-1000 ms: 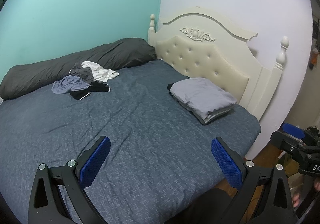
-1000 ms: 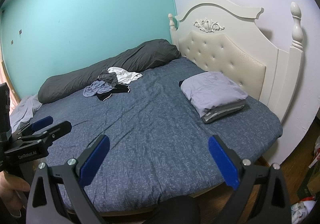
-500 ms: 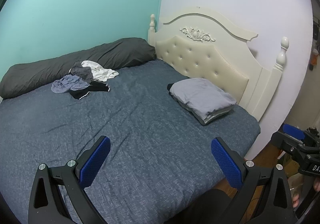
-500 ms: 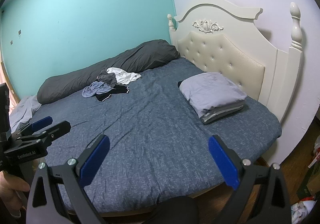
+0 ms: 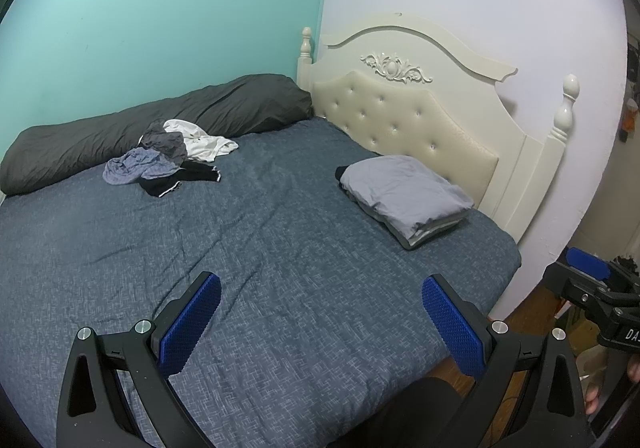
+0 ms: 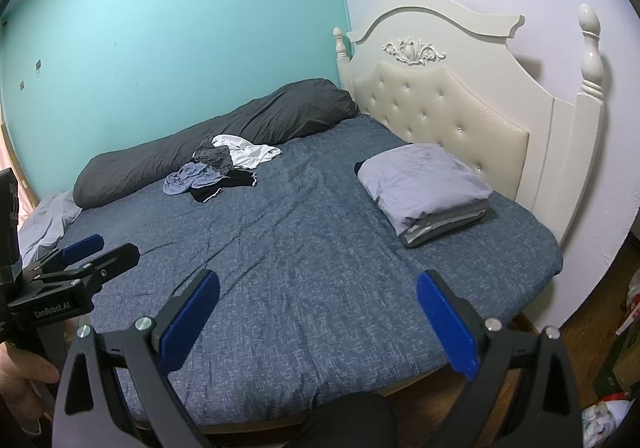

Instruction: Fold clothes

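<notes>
Hovering above the near edge of the bed (image 5: 280, 248), the left claw (image 5: 320, 322) and right claw (image 6: 318, 322) both gape wide with nothing between their blue pads. The unfolded clothes pile (image 5: 168, 158) lies far across the mattress against a dark grey bolster (image 5: 120, 132), its garments tangled so individual pieces are hard to separate. A folded stack (image 5: 404, 194) sits near the headboard (image 5: 404, 116); something black behind it is mostly hidden.
</notes>
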`<state>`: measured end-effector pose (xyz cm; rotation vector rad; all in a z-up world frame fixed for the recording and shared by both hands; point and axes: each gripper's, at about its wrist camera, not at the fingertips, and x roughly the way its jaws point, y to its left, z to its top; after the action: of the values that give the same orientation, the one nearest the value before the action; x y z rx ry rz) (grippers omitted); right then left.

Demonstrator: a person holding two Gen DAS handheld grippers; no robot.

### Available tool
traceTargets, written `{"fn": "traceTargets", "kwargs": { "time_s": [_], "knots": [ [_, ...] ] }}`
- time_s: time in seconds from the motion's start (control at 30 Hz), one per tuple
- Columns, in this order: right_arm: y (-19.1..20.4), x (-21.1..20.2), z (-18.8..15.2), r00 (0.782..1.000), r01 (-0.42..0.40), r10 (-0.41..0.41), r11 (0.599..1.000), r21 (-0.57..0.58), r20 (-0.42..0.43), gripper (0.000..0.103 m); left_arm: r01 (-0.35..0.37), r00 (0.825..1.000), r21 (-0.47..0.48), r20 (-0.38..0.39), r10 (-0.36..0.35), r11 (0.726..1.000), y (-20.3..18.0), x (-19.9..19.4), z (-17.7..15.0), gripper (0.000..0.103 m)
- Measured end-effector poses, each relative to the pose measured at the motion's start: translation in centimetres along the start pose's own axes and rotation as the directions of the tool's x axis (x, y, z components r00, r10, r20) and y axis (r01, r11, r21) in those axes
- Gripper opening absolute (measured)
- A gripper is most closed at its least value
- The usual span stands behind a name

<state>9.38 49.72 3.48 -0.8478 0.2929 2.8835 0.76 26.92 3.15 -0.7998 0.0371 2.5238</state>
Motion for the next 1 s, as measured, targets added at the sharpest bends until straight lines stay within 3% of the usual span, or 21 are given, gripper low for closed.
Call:
{"fn": "traceTargets", "kwargs": {
  "time_s": [1.0],
  "knots": [
    [-0.3, 0.03, -0.1, 1.0, 0.003, -0.003, 1.0, 0.007, -0.001, 0.1, 0.007, 1.0, -0.008, -0.008, -0.007, 1.0, -0.01, 0.21, -0.03, 0.103]
  ]
}}
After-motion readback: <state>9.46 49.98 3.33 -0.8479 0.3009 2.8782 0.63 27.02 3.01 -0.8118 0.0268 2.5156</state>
